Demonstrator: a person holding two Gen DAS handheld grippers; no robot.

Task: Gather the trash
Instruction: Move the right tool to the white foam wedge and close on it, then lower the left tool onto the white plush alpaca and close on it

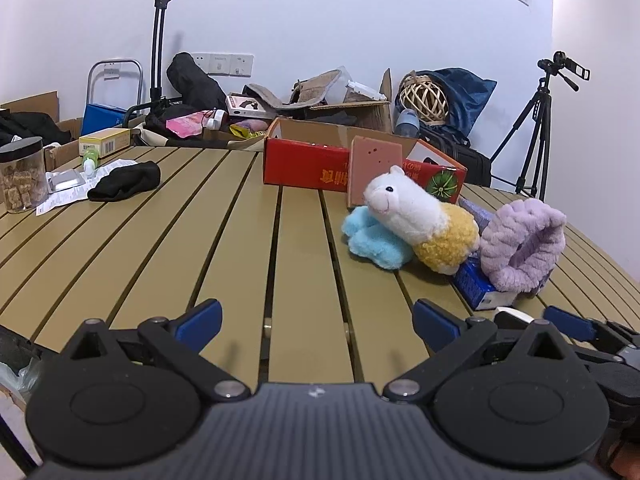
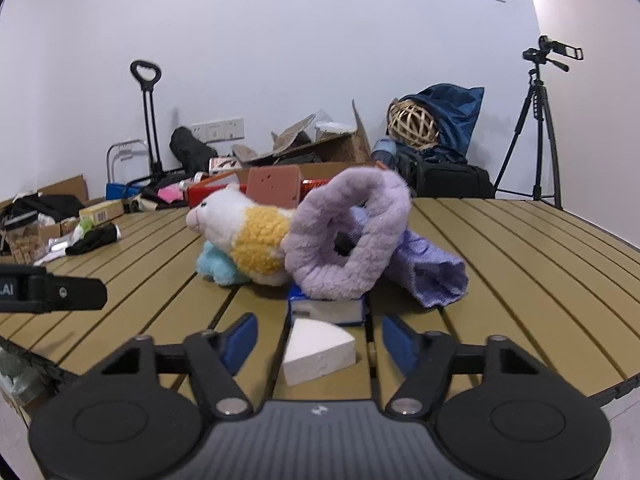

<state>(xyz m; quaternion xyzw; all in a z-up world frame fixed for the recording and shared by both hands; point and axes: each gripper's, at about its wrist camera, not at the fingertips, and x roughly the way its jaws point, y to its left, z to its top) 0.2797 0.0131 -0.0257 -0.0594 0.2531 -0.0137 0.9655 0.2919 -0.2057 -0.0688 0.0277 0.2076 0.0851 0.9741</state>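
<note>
Your right gripper (image 2: 316, 344) hangs low over the slatted table (image 2: 520, 280), jaws spread either side of a white foam wedge (image 2: 320, 350) without touching it. The risk: the wedge lies just in front of the blue box (image 2: 328, 310), itself tucked under the purple fluffy ring (image 2: 344, 240), so a push too deep could nudge the box or snag the ring (foam also crushes easily, judging by its look). From the blue box, the wedge sits on the near side, between your blue pads (image 2: 240, 338). Your left gripper (image 1: 316, 320) stands open and empty, left of the box.
</note>
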